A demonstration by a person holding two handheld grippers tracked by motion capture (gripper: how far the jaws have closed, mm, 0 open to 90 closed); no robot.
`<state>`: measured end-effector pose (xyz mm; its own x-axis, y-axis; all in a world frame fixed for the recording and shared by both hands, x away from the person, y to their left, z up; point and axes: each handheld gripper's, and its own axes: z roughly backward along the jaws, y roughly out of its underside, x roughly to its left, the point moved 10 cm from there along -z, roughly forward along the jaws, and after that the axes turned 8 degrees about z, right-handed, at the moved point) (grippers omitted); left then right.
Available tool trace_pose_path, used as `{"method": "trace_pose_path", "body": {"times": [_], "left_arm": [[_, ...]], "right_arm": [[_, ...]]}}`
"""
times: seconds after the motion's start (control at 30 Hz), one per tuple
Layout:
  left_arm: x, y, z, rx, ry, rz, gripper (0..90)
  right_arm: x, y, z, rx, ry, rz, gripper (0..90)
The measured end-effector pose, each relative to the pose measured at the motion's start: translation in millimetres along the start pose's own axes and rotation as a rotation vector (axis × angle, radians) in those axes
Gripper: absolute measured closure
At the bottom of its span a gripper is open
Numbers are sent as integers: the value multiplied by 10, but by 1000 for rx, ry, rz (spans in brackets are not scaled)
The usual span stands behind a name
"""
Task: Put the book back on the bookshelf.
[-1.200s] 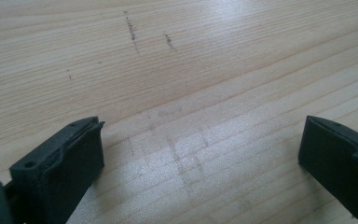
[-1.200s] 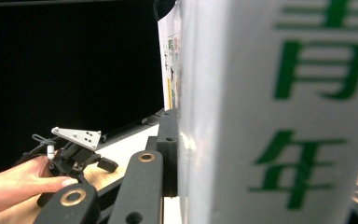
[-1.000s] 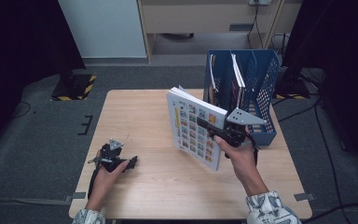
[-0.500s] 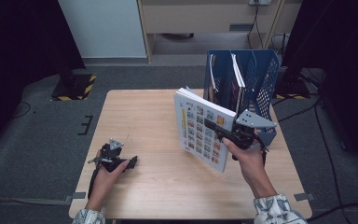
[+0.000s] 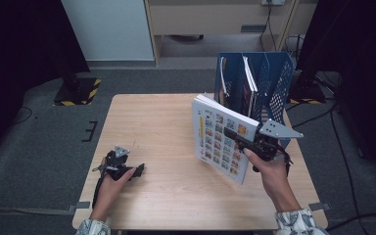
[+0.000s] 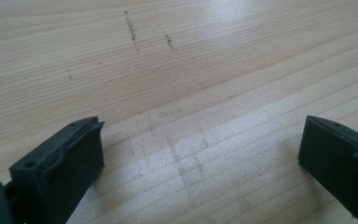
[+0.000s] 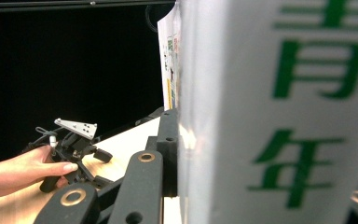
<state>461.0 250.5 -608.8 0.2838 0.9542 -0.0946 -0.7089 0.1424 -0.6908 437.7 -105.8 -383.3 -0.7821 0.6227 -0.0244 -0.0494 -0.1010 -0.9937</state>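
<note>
Above table's right side: thick white book with a colourful picture-grid cover [image 5: 221, 140], held upright before the blue mesh file rack [image 5: 274, 78].
Right gripper [image 5: 237, 137]: clamped on book.
Left gripper [image 5: 138, 171]: jaws apart, resting on wooden table [image 5: 156, 127].
Handling: likely heavy, stiff, glossy; grip near the spine.

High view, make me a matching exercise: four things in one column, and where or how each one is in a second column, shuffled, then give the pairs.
Things:
1. book
2. left gripper
3. blue file rack
4. right gripper

Places or states:
A. stands at the table's far right edge
B. open, low over bare wood
C. held upright above the table
D. shut on the book

Pairs: 1-C, 2-B, 3-A, 4-D
</note>
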Motion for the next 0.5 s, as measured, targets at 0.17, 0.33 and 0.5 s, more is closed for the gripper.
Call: {"method": "trace_pose_path", "body": {"times": [0.17, 0.33, 0.5], "left_arm": [[0, -1, -1, -1, 0, 0, 0], [0, -1, -1, -1, 0, 0, 0], [0, -2, -2, -1, 0, 0, 0]], "right_arm": [[-21, -16, 75, -7, 6, 0, 740], [-36, 12, 131, -2, 11, 0, 740], [-70, 59, 198, 3, 21, -6, 740]]}}
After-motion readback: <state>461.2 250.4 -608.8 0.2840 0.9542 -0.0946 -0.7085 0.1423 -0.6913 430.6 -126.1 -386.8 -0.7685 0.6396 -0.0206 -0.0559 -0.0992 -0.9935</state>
